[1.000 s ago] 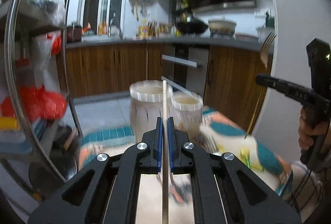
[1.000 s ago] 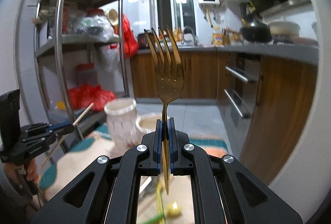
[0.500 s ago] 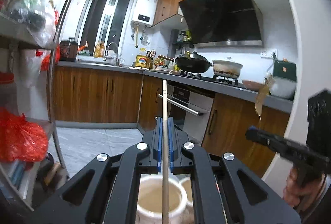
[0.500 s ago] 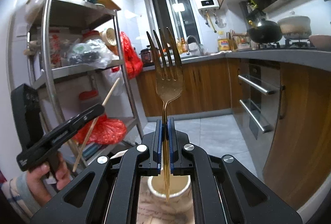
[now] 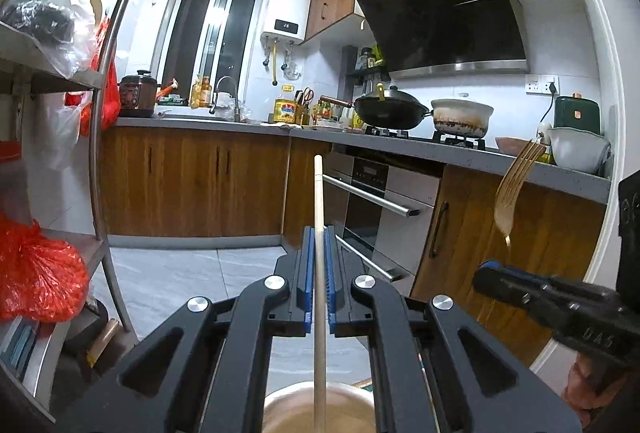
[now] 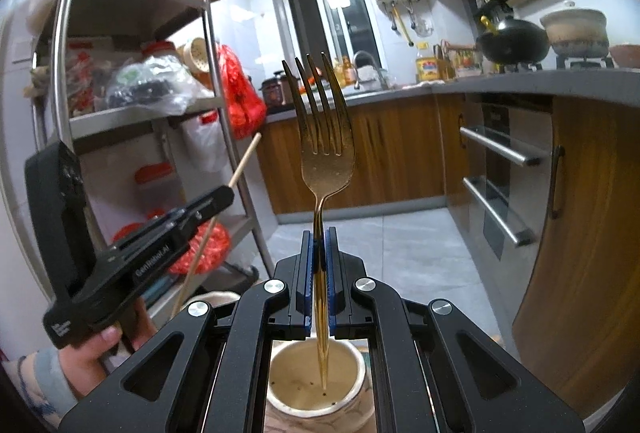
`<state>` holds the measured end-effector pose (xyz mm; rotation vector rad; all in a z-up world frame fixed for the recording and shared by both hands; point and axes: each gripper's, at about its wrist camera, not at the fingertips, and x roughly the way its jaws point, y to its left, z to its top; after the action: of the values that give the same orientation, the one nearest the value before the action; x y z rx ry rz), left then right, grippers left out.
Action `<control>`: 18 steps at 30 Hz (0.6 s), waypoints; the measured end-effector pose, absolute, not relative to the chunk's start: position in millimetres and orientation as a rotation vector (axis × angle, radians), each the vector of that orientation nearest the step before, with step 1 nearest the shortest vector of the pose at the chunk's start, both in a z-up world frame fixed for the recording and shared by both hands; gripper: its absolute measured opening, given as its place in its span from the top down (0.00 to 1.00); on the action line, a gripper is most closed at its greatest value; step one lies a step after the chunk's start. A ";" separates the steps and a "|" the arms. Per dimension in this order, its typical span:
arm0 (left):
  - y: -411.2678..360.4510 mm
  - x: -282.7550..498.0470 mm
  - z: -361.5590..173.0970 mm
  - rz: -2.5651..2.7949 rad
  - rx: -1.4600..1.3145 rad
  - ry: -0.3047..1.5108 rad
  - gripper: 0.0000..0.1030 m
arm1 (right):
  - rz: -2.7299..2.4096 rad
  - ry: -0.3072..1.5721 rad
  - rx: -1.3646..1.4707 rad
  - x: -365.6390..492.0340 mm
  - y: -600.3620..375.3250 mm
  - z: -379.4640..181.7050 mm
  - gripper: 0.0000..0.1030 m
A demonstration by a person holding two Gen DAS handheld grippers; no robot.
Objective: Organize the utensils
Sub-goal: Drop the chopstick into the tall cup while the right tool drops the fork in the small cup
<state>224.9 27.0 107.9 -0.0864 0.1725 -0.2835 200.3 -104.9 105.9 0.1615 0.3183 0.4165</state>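
My left gripper [image 5: 318, 233] is shut on a pale wooden chopstick [image 5: 318, 193], held upright with its lower end over the mouth of a cream holder cup [image 5: 288, 407]. My right gripper [image 6: 319, 233] is shut on a gold fork [image 6: 324, 137], tines up, its handle tip hanging over the opening of a cream holder cup [image 6: 352, 365]. The right gripper [image 5: 486, 273] and the fork [image 5: 514, 189] show at the right of the left wrist view. The left gripper [image 6: 228, 193] with the chopstick [image 6: 244, 161] shows at the left of the right wrist view.
A metal shelf rack [image 6: 216, 105] with bags stands on the left. Wooden cabinets [image 5: 192, 185], an oven [image 5: 384, 205] and a counter with a wok [image 5: 388, 109] lie ahead. Grey tiled floor [image 6: 400, 253] lies below.
Both grippers have risen and tilted upward with their utensils; the table dropped out of view and each cup now sits right under its gripper.
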 end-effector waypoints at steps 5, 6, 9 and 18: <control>32.6 220.7 101.1 -0.291 -0.102 0.166 0.95 | 0.425 0.363 0.145 205.6 -98.8 90.0 0.94; 33.4 217.8 100.0 -0.287 -0.094 0.161 0.95 | 0.426 0.371 0.142 206.6 -98.4 87.6 0.94; 38.8 211.7 98.3 -0.285 -0.098 0.154 0.95 | 0.432 0.395 0.145 210.3 -98.4 82.3 0.94; 48.5 213.2 101.7 -0.279 -0.124 0.152 0.95 | 0.428 0.433 0.164 212.9 -99.9 74.4 0.94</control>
<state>213.2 48.5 101.7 -0.1244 0.1524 -0.2788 212.9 -99.9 74.4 0.1641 0.4331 0.4280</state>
